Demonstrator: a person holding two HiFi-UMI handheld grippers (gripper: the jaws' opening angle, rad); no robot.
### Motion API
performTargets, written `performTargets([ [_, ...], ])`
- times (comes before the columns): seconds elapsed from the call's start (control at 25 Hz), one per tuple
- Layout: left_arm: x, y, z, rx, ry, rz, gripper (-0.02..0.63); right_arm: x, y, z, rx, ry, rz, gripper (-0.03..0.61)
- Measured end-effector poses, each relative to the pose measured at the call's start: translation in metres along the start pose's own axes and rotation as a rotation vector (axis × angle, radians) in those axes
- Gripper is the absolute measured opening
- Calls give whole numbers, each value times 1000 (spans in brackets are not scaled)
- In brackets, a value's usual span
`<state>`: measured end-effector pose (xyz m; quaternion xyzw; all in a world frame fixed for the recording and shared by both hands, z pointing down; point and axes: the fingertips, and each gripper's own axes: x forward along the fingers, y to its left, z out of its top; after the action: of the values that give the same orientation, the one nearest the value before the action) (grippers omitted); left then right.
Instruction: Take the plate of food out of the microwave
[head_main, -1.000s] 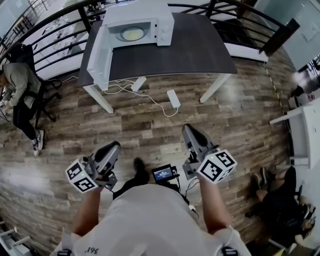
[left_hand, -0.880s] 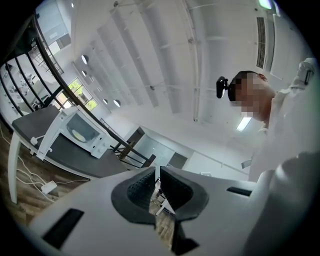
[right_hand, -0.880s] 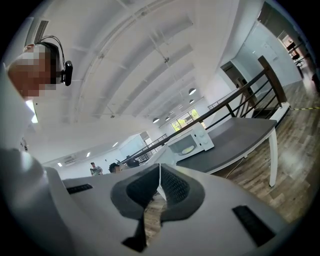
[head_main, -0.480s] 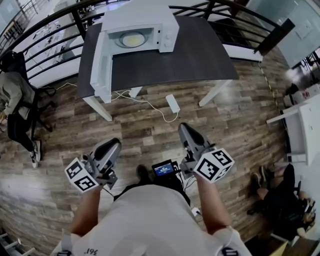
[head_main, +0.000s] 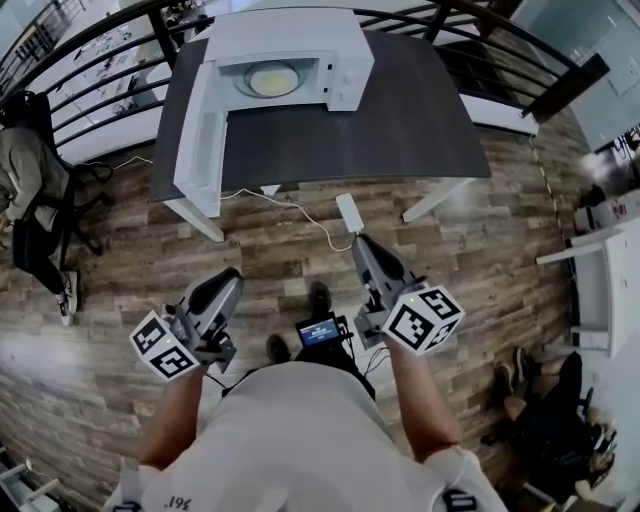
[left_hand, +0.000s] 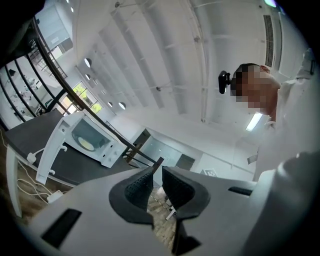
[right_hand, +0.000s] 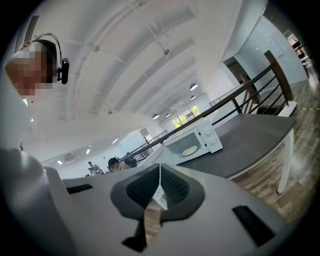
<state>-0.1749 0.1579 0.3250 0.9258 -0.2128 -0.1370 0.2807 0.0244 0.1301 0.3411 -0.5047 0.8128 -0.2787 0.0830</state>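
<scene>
A white microwave stands on a dark table with its door swung open to the left. Inside lies a plate of yellowish food. Both grippers are held over the wood floor, well short of the table. My left gripper has a narrow gap between its pads and nothing in it. My right gripper is shut and empty. The left gripper view shows the left gripper, the microwave and the plate far off. The right gripper view shows the right gripper, the microwave and the plate.
A white power strip and its cable lie on the floor by the table's front edge. A black railing runs behind the table. A person sits on a chair at the left. A white desk stands at the right.
The table and microwave have drawn nearer in the head view. Both grippers have moved forward over the floor towards the table, and their jaws look unchanged.
</scene>
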Motion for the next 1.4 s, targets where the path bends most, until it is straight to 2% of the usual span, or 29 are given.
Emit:
performTargets([
  [0.36, 91, 48, 16, 8, -39, 97, 37, 67, -74, 62, 1, 48, 77, -11],
  [0.56, 133, 62, 12, -2, -40, 136, 37, 87, -110, 80, 6, 78, 105, -11],
  [0.88, 170, 96, 14, -10, -30, 202, 37, 130, -148, 74, 50, 147, 98, -11],
  [1.12, 179, 137, 30, 19, -28, 237, 37, 171, -156, 64, 64, 174, 54, -11],
  [1.4, 187, 189, 56, 48, -1, 235, 37, 224, -162, 58, 67, 186, -27, -11],
])
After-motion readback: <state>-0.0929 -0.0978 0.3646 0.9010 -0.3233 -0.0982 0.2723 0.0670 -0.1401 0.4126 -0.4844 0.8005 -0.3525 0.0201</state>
